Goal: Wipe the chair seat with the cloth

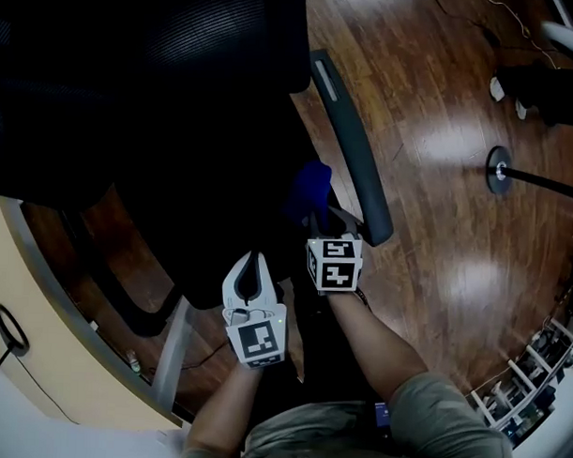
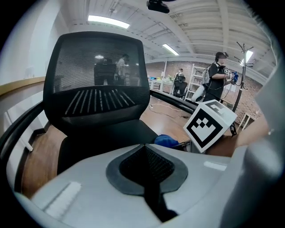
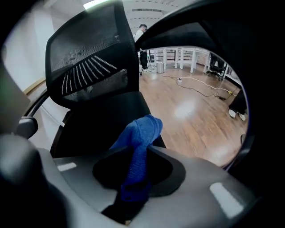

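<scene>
A black office chair fills the head view; its seat (image 1: 189, 187) lies in front of both grippers, with its mesh backrest (image 2: 95, 80) beyond. My right gripper (image 1: 317, 222) is shut on a blue cloth (image 1: 309, 188), which bunches out past the jaw tips over the seat's right edge. In the right gripper view the cloth (image 3: 139, 147) runs up between the jaws of the right gripper (image 3: 141, 150). My left gripper (image 1: 256, 263) hovers to the left of it, near the seat's front edge. The jaws of the left gripper (image 2: 143, 146) meet with nothing between them.
The chair's right armrest (image 1: 355, 151) runs just right of the cloth. A curved desk edge (image 1: 50, 290) lies at the left. On the wooden floor at the right stand a pole base (image 1: 498, 170) and someone's shoes (image 1: 503, 88). People (image 2: 217, 75) stand far behind.
</scene>
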Available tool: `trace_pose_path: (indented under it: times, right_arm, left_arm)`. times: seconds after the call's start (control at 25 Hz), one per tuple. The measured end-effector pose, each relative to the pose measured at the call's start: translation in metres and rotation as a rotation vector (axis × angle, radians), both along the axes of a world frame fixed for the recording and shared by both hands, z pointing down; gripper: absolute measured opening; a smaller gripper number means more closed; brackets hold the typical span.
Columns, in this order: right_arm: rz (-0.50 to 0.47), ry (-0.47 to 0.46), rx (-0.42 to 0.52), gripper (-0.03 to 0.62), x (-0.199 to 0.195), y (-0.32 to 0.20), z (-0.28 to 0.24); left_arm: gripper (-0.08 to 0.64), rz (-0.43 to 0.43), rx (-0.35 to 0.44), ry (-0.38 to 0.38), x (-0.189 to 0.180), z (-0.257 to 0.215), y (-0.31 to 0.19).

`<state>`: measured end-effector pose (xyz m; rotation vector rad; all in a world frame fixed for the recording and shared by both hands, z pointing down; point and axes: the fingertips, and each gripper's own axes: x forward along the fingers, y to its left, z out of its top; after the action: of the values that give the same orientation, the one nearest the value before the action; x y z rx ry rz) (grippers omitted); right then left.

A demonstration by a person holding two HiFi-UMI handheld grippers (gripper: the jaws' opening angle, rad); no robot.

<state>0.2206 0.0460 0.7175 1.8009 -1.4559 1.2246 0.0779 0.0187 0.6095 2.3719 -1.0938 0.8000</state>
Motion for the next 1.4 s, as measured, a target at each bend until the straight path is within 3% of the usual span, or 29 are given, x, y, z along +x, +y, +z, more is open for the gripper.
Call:
trace_pose_path:
  times: [0.4,0.56,0.68,0.84,1.04,1.24,1.4]
  right_arm:
    - [-0.025,-0.029,-0.004,0.081,0.008,0.013,0.019]
    - [-0.104,-0.025,0.034,0.081,-0.001,-0.004,-0.004]
    - [-0.182,-0.023,0.081,0.083,-0.025,-0.015,-0.024]
    - [-0.342,-0.075,0.163,0.083,-0.091,-0.030,-0.046]
    - [-0.628,-0.158,0.209,0.083,-0.209,-0.023,-0.062]
    - [-0.888,-0.198,0.187,0.083,-0.309,0.000,-0.062]
    - [-1.003,-0.217,0.145,0.084,-0.362,0.020,-0.050]
  left_arm:
    - [0.005,-0.034,-0.002,-0.032,0.023,0.015,0.021]
    - [0.005,-0.105,0.006,-0.052,0.005,0.001,0.010]
    - [0.005,-0.175,0.025,-0.061,-0.028,-0.007,0.005]
    - [0.005,-0.274,0.033,-0.083,-0.091,-0.011,0.002]
    - [0.005,-0.375,0.009,-0.103,-0.175,-0.001,0.032]
    - [0.005,-0.437,-0.027,-0.104,-0.231,0.008,0.067]
    - [0.005,-0.473,-0.038,-0.110,-0.262,0.016,0.084]
